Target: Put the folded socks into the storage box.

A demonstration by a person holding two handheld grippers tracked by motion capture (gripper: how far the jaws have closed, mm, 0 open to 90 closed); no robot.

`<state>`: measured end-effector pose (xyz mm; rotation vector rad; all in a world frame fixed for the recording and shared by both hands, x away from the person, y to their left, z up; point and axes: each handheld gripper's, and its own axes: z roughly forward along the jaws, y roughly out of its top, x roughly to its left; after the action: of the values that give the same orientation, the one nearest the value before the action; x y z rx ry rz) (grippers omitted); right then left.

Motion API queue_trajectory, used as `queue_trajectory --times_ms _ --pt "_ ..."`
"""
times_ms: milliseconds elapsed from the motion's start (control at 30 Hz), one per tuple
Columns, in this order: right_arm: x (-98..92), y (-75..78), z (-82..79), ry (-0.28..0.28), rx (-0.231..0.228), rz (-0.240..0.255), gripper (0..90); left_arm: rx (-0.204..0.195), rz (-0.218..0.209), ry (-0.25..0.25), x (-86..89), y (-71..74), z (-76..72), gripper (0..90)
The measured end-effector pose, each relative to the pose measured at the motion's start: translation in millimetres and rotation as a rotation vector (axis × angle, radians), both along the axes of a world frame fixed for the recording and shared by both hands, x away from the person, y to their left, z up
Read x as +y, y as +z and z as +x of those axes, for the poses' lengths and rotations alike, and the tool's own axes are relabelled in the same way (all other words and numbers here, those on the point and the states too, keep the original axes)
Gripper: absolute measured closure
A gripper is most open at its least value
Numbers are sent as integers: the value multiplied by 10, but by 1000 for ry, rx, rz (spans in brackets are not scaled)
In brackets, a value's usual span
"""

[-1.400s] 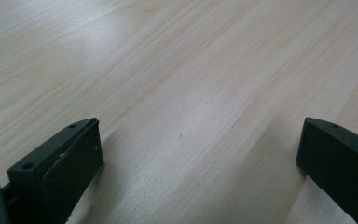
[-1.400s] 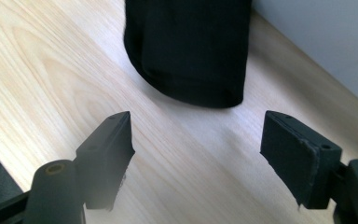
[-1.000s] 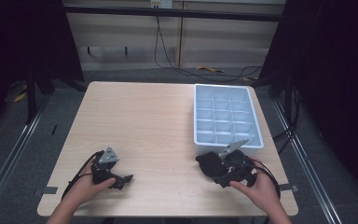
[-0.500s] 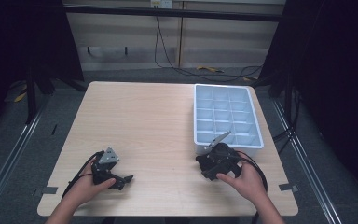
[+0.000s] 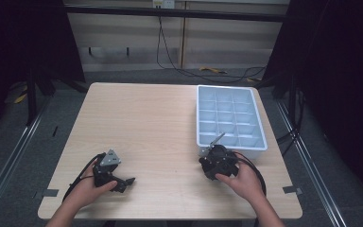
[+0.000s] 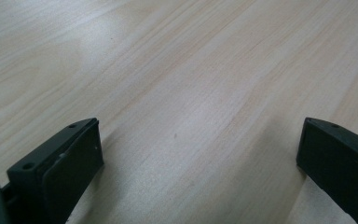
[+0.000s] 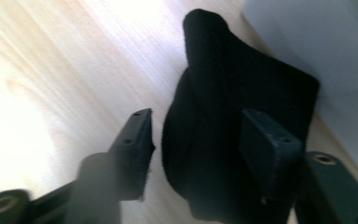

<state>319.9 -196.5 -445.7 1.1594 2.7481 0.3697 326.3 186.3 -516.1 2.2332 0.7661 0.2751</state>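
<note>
left gripper (image 5: 123,182): rests near the front left corner of the table (image 5: 160,123), jaws spread wide with bare wood between them in the left gripper view (image 6: 200,154); it holds nothing.
left-side risk: low; the worry is its cable, which loops toward the front edge and could snag if this hand is called on.
black object (image 7: 223,116): a dark, soft-looking lump, blurred, lying on the table just off the near left corner of the tray; what exactly it is i cannot tell.
right gripper (image 7: 193,135): near the front right part of the table, just in front of the tray; jaws about half apart and have just been closing, with the black object between them. the left pad looks a touch clear of it, so i judge the grip not yet made.
grip risk: the object sits off-centre, nearer the right pad; closing could push it sideways or pinch only a fold, so it slips out on lifting.
tray (image 5: 229,116): pale compartmented tray along the right edge, cells looking empty.
tray risk: the jaws work close to its near wall; a nudge could shift it or trap the object against it.
</note>
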Motion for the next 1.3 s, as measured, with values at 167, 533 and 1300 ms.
queue_trajectory --times_ms 167,533,1300 --pt "-2 1 19 -12 5 -20 685 1 -5 4 -3 -2 -2 0" --pt "-59 57 26 -1 51 28 807 0 0 0 0 0 1 0" --pt "-106 854 -56 79 6 86 809 0 -5 4 -3 -2 -2 0"
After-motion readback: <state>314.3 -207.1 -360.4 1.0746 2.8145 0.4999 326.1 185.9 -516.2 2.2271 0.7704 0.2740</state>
